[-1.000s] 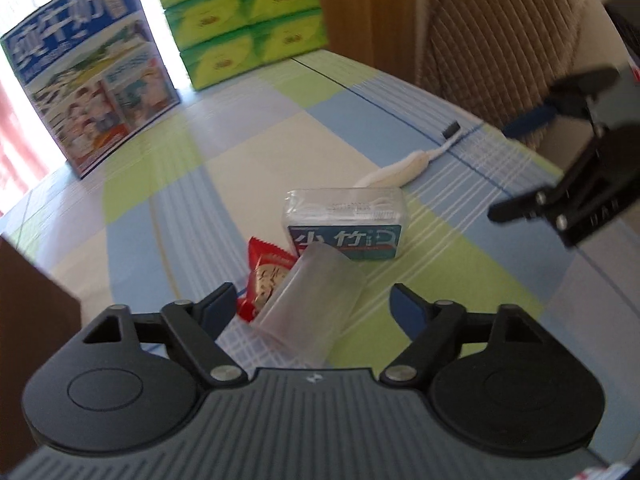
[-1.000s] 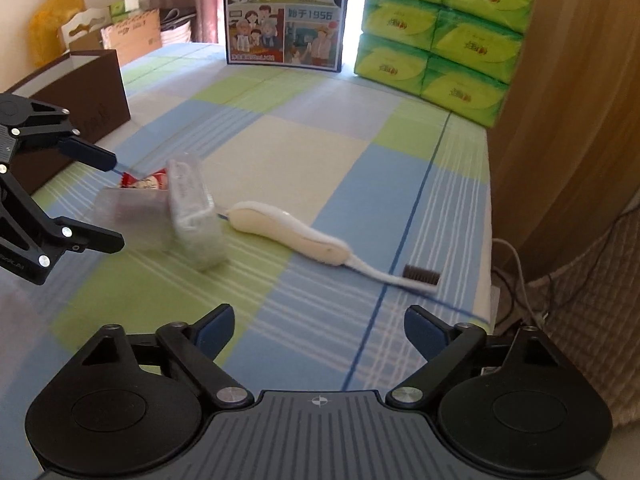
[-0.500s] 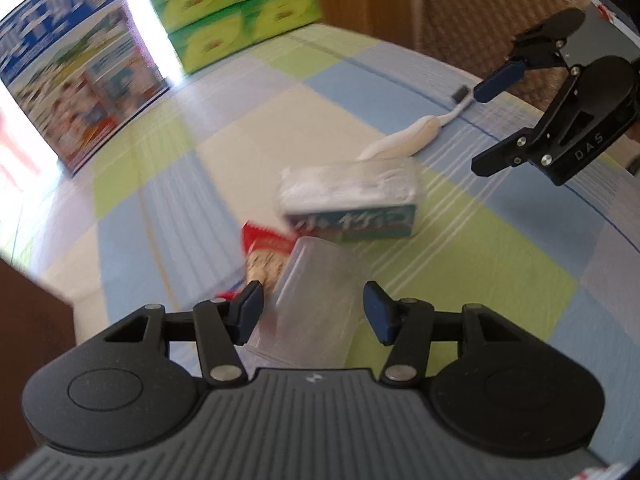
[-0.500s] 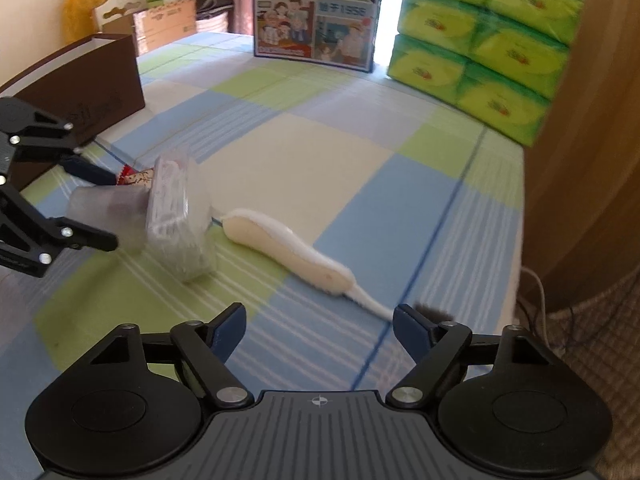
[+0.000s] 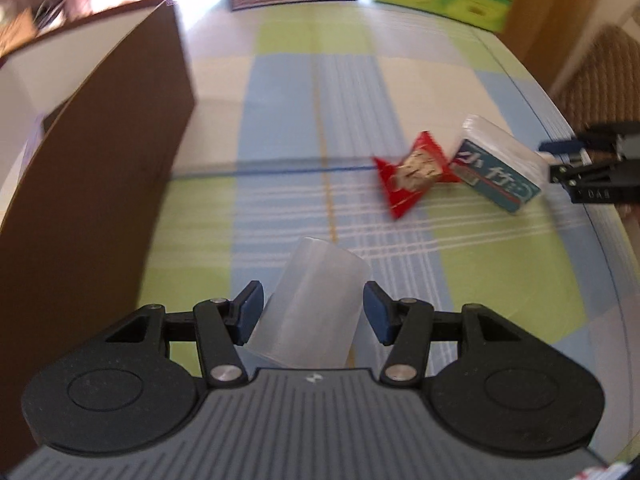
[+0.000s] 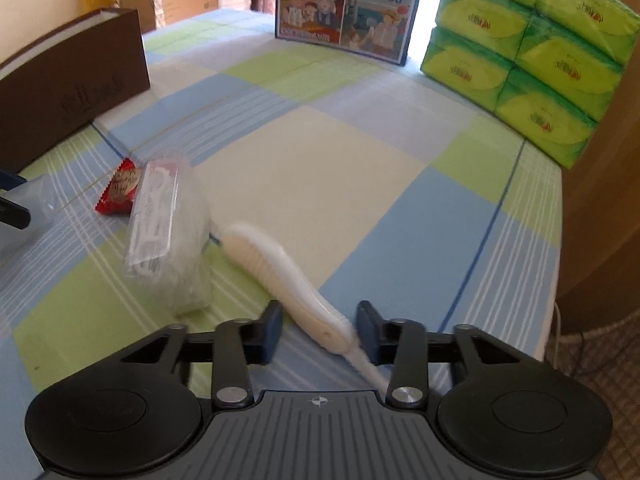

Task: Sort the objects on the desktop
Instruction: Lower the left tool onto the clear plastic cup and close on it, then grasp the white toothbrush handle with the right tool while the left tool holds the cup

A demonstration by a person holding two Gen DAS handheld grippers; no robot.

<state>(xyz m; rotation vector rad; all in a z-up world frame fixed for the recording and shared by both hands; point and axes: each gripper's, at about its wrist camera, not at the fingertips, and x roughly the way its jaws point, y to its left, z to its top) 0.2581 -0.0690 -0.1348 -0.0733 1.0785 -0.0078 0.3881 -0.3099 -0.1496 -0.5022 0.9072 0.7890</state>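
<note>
The left tongs (image 5: 312, 316) grip a clear plastic cup (image 5: 310, 304), its sides pressed by both blue pads, and hold it tilted above the desk (image 5: 280, 92), just beside the brown box (image 5: 92, 160) that stands at the desk's left. The right tongs (image 6: 318, 330) are closing around a white toothbrush (image 6: 280, 268), whose handle lies slantwise between the pads; the right pad seems to touch it, while the left pad is still apart from it. The toothbrush rests on the checked cloth, its thick end just beside a clear box of floss picks (image 6: 168, 236). A red snack packet (image 6: 120, 192) lies against the far side of that box, between it and the brown box. Beyond the floss box, at the desk's far edge, stand a milk carton (image 6: 344, 4) and stacked green tissue packs (image 6: 532, 52).
</note>
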